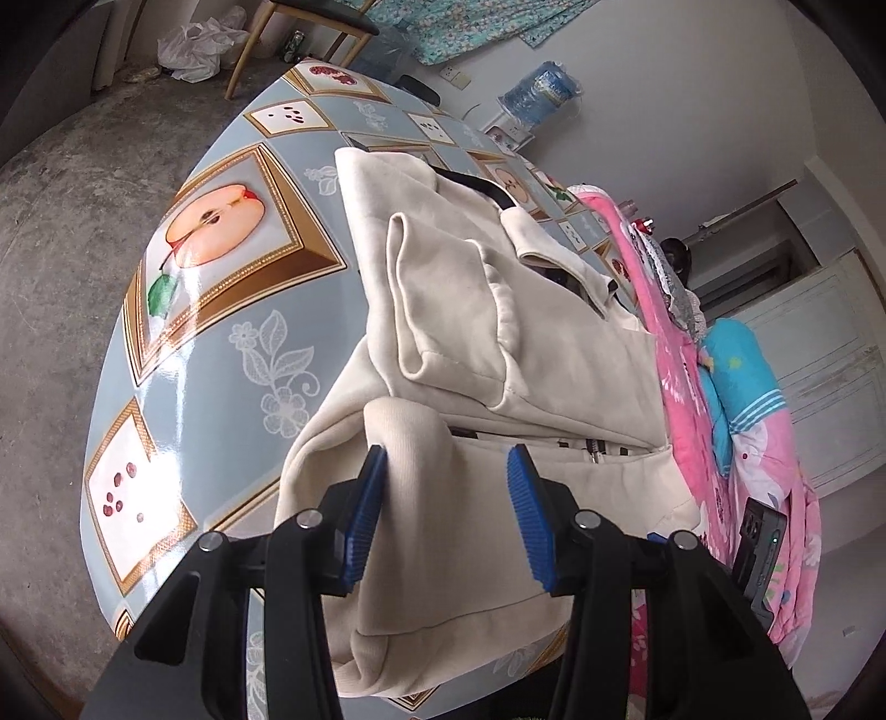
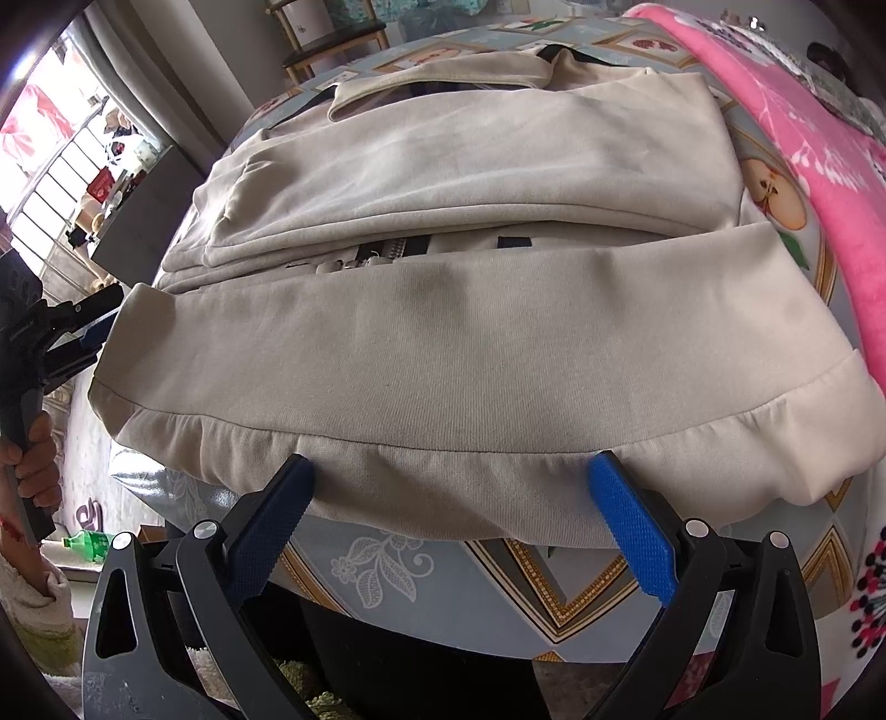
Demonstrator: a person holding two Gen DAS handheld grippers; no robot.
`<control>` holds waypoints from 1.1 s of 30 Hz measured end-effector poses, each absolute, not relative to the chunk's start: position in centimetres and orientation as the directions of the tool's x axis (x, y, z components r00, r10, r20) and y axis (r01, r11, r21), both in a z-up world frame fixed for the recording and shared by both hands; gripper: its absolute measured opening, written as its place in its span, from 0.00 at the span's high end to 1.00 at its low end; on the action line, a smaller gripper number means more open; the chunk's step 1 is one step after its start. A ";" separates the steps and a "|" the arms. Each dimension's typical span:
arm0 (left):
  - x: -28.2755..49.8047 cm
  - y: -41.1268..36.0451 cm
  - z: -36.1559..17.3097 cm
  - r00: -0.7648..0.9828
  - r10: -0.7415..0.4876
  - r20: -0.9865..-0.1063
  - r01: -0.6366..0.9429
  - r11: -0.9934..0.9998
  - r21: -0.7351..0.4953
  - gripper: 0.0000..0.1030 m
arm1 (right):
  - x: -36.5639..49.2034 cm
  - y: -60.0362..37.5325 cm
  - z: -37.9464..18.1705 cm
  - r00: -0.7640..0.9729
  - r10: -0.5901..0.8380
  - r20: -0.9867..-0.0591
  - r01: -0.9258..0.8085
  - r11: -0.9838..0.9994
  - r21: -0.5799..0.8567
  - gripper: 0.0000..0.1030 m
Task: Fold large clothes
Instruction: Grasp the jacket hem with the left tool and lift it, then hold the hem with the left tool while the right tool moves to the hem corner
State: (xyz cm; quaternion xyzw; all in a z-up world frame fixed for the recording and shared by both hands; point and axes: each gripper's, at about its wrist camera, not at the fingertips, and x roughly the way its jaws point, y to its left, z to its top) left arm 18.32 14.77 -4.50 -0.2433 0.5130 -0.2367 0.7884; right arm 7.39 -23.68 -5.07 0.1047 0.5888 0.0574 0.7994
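Observation:
A cream zip jacket [image 1: 498, 332] lies on the table [image 1: 221, 343], sleeves folded in, its lower part doubled up over the zip. My left gripper [image 1: 448, 451] is open at the jacket's near corner. A raised fold of cloth sits by its left pad [image 1: 365, 509], and the right pad stands clear of it. In the right wrist view the jacket [image 2: 470, 343] fills the table [image 2: 581, 587]. My right gripper [image 2: 451, 462] is wide open with its tips at the hem band, gripping nothing. The left gripper [image 2: 88, 327] shows at the jacket's left corner, held by a hand [image 2: 33, 459].
A pink blanket [image 1: 686, 399] [image 2: 803, 138] is piled along the table's far side. A wooden chair [image 1: 310, 22], a white plastic bag [image 1: 194, 44] and a blue water jug [image 1: 542, 88] stand beyond the table. A green bottle [image 2: 91, 545] lies on the floor.

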 end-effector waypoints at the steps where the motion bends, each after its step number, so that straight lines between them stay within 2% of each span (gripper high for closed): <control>1: 18.4 14.7 -4.6 0.355 -0.622 -0.698 0.121 0.771 -0.626 0.57 | 7.3 -23.7 -5.1 0.301 0.216 -0.929 0.031 0.971 0.236 0.07; 9: 19.6 14.8 -6.4 0.308 -0.603 -0.736 0.064 0.784 -0.617 0.57 | 7.3 -23.7 -5.1 0.303 0.216 -0.928 0.032 0.971 0.236 0.07; 15: 19.6 14.5 -6.4 0.317 -0.594 -0.739 0.078 0.793 -0.604 0.57 | 7.2 -23.6 -5.0 0.304 0.213 -0.928 0.032 0.972 0.234 0.06; 18: 19.1 13.7 -5.9 0.330 -0.583 -0.743 0.136 0.808 -0.573 0.57 | 7.2 -23.6 -5.0 0.305 0.213 -0.928 0.033 0.972 0.234 0.06; 24: 18.3 10.8 -5.4 0.361 -0.414 -0.835 0.248 0.906 -0.342 0.60 | 7.2 -23.5 -4.9 0.307 0.211 -0.928 0.033 0.972 0.232 0.06; 28: 17.8 9.2 -5.6 0.398 -0.305 -0.865 0.281 0.938 -0.201 0.62 | 7.2 -23.4 -5.0 0.310 0.210 -0.927 0.034 0.972 0.232 0.06; 33: 17.4 8.6 -5.6 0.435 -0.232 -0.870 0.283 0.952 -0.112 0.68 | 7.2 -23.5 -4.9 0.311 0.212 -0.927 0.036 0.972 0.234 0.07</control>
